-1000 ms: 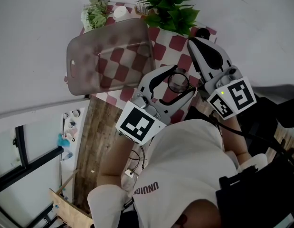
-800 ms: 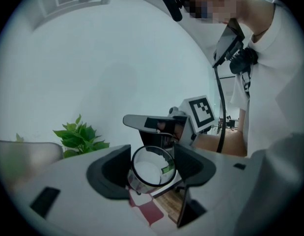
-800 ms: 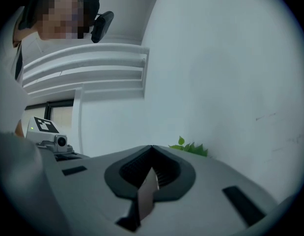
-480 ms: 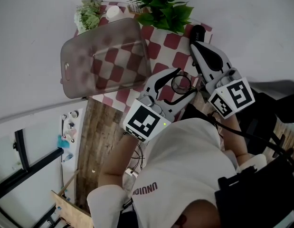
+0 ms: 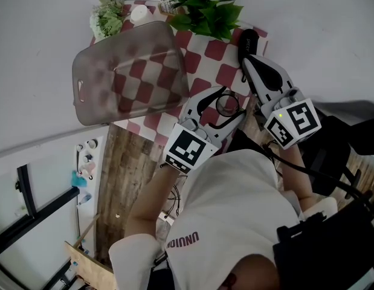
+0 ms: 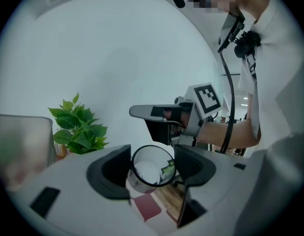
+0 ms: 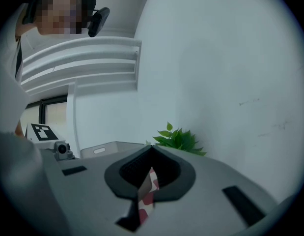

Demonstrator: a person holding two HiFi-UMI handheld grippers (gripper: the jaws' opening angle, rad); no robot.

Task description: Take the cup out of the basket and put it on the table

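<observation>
A clear glass cup (image 5: 225, 106) is clamped between the fingers of my left gripper (image 5: 230, 104), above the red-and-white checked cloth (image 5: 208, 71) to the right of the basket. In the left gripper view the cup (image 6: 151, 167) fills the gap between the dark pads, its open mouth facing the camera. The translucent grey basket (image 5: 127, 71) stands at the left of the cloth. My right gripper (image 5: 248, 43) is shut and holds nothing, just right of the cup; it also shows in the left gripper view (image 6: 161, 113).
A leafy green plant (image 5: 206, 8) stands at the cloth's far edge, a smaller pale plant (image 5: 106, 22) and a white lid (image 5: 139, 14) at the far left corner. Bare wooden tabletop (image 5: 123, 162) lies nearer me. A white wall is behind the table.
My left gripper, still holding the cup, has turned slightly and its marker cube has shifted right. The right gripper has edged a little left. The basket has not moved on the cloth.
</observation>
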